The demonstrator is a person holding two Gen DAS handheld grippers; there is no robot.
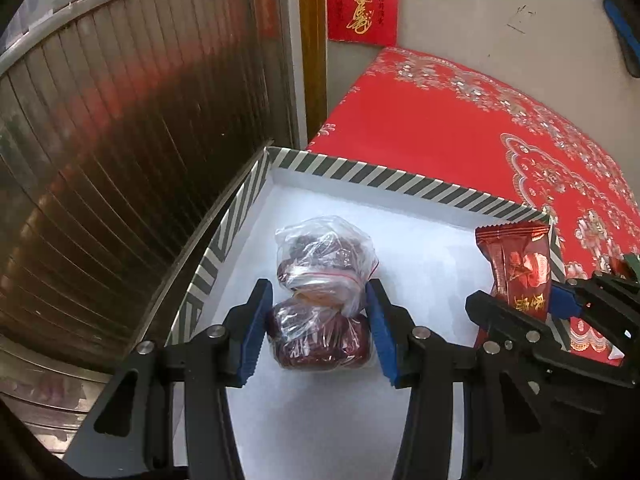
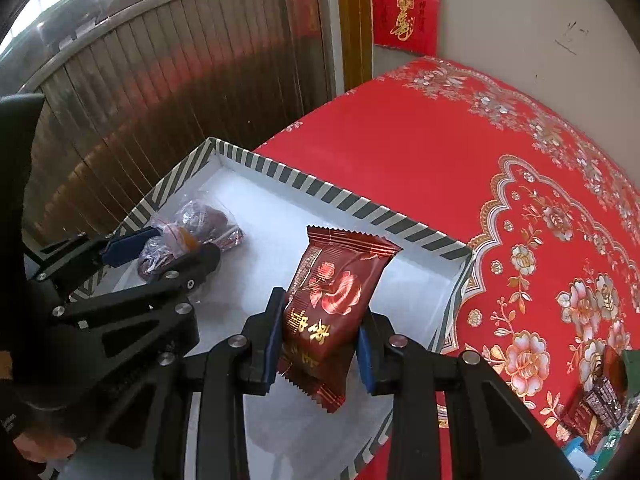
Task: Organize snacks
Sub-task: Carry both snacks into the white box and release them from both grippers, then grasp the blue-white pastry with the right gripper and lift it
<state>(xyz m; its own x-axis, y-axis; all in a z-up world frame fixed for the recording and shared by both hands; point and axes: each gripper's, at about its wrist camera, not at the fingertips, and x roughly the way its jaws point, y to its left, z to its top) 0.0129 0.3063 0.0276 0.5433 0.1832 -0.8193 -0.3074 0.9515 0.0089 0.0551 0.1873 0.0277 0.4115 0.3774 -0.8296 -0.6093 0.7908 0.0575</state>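
snack pile (image 2: 600, 412) cut off at edge

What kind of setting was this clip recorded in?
Probably a home room, set up for a festive occasion: a red floral tablecloth covers the table, a red paper hanging with gold calligraphy is stuck on the plain wall, and a ribbed metal shutter door stands beside it.

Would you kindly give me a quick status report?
Left gripper shut on clear bag, right gripper on red packet. Both over striped box. Nothing blocking.
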